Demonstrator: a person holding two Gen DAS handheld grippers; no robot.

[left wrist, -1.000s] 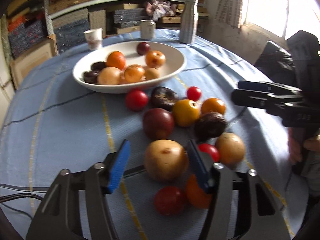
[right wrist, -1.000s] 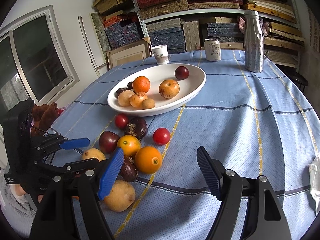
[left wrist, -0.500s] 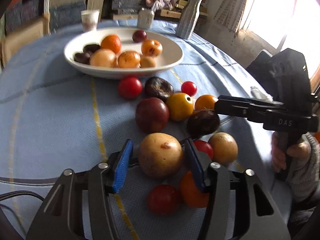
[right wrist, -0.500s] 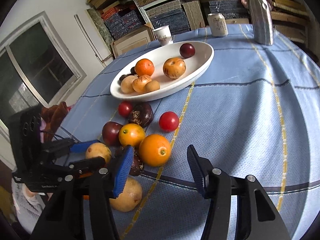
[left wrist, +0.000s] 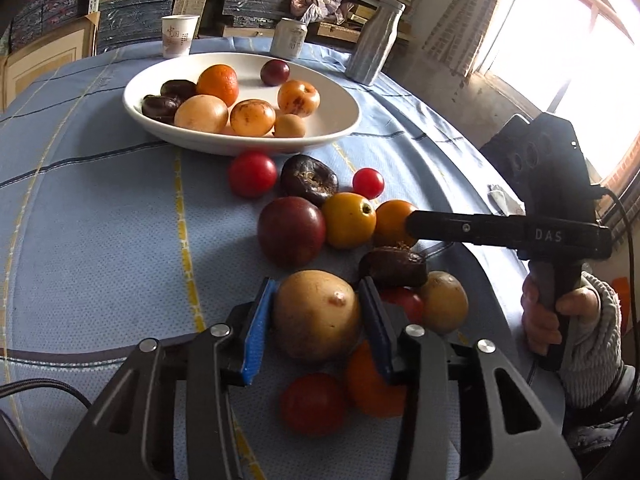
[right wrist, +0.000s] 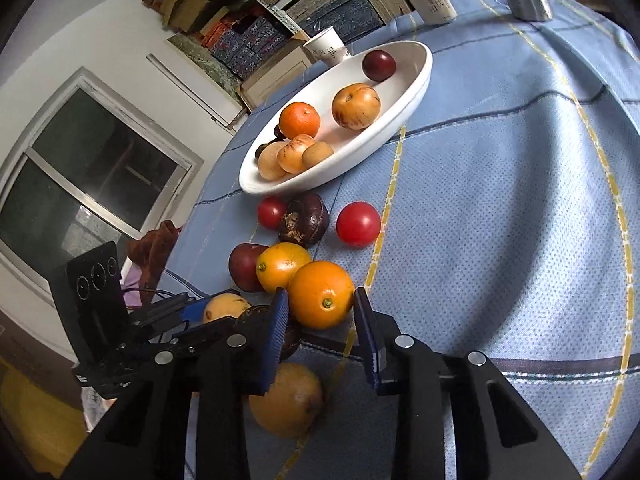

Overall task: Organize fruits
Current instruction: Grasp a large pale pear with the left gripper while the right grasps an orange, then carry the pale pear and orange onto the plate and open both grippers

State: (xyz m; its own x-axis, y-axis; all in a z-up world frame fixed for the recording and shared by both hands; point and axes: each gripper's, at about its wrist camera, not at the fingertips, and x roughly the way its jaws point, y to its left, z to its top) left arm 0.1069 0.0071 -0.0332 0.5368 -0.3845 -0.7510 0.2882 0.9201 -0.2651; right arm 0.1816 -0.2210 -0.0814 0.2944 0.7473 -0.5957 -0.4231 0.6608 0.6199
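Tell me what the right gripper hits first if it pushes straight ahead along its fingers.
The right gripper already has the orange between its fingers, which have just been closing on it. Beyond that, probably the yellow-orange fruit touching it.

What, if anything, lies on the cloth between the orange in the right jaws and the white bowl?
The orange sits between the right gripper jaws, which have just been closing. Toward the white bowl lie a yellow-orange fruit, a dark wrinkled fruit and a red tomato; lifting over them looks clear.
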